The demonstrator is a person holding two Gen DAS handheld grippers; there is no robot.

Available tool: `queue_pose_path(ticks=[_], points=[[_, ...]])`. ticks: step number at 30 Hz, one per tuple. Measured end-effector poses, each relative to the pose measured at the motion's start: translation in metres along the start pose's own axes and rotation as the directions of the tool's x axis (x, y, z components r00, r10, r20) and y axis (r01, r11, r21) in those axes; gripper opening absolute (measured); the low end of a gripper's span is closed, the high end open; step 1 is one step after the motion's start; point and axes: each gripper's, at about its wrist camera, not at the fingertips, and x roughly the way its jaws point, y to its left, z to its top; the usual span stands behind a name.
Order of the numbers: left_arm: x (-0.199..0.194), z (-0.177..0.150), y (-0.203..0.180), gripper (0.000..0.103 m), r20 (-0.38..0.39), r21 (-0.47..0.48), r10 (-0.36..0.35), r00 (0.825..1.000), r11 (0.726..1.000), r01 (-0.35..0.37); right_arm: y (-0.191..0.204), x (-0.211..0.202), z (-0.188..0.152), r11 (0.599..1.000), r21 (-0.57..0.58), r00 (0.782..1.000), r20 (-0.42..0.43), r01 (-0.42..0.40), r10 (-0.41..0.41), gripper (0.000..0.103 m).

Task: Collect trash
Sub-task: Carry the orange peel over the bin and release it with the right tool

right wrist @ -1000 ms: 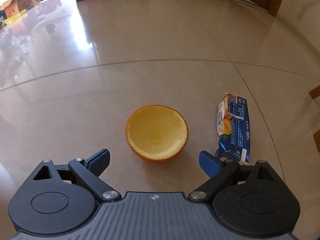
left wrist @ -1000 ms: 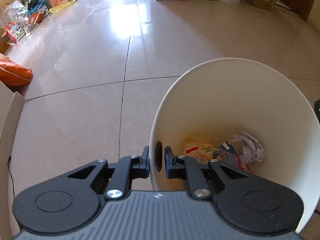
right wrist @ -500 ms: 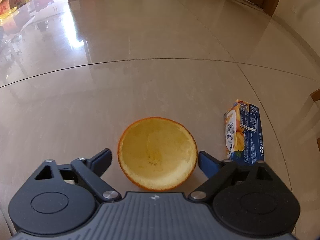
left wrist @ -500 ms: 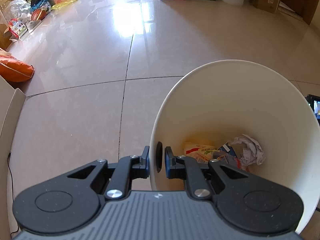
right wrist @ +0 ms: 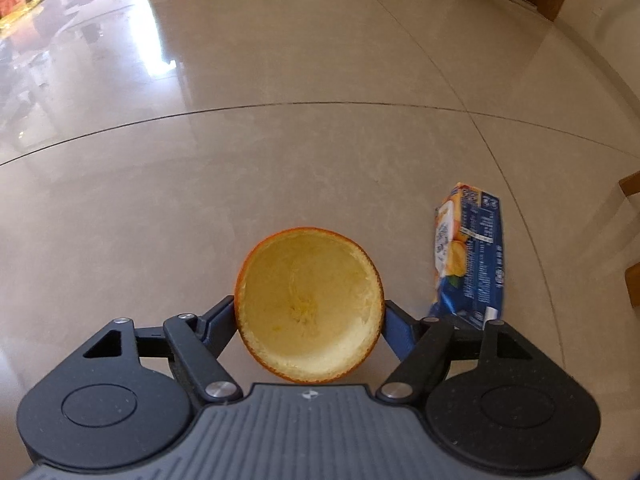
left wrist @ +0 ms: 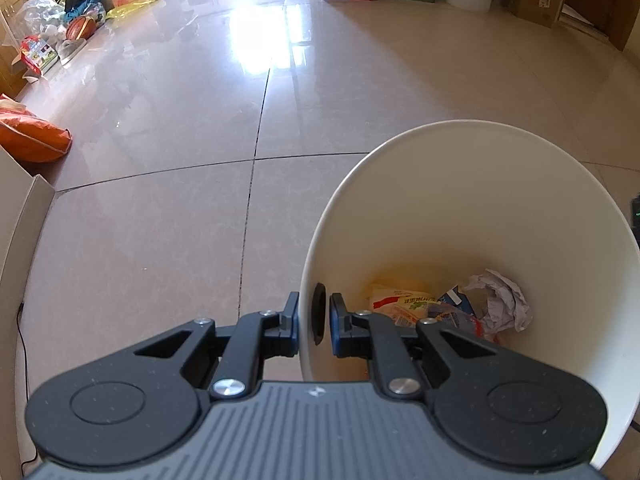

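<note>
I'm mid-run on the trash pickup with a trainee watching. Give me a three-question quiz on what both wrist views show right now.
1. True or false: the left claw is clamped on the rim of the white bin.
2. What sits between the right claw fingers: A) orange peel half, B) juice carton, C) crumpled paper?
3. Fill in: the juice carton lies on the ___.

Key: 1 true. 2 A; the claw has just been closing, and its pads look to be touching the peel. 3 floor.
</note>
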Motion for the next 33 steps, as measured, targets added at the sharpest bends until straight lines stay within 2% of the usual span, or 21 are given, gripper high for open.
queue_pose_path(ticks=[5,11,18,22,27,33], points=[[0.0,0.0,0.0,0.012,0.004,-0.009,-0.005,1.0,1.0,0.005,-0.007,-0.045,-0.002,0.996,-0.068,0.999,-0.01,-0.052,0.051,0.08],[-0.003,0.003,0.003,0.012,0.003,-0.013,-0.007,1.0,1.0,0.007,-0.016,-0.119,-0.009,0.981,-0.162,0.994,-0.009,-0.111,0.111,0.08],[-0.002,0.003,0.003,0.012,0.003,-0.017,-0.002,1.0,1.0,0.002,-0.005,-0.21,-0.013,0.927,-0.324,0.977,0.035,-0.188,0.21,0.08],[-0.002,0.002,0.001,0.012,0.005,-0.014,0.002,1.0,1.0,-0.002,0.015,-0.262,-0.013,0.863,-0.428,0.942,0.066,-0.27,0.328,0.08],[-0.001,0.002,0.001,0.012,0.005,-0.016,0.001,1.0,1.0,-0.001,0.049,-0.311,-0.013,0.741,-0.56,0.872,0.066,-0.371,0.486,0.08],[-0.001,0.001,0.001,0.012,0.005,-0.018,0.0,1.0,1.0,0.0,0.091,-0.321,-0.012,0.609,-0.669,0.813,0.011,-0.427,0.582,0.08]])
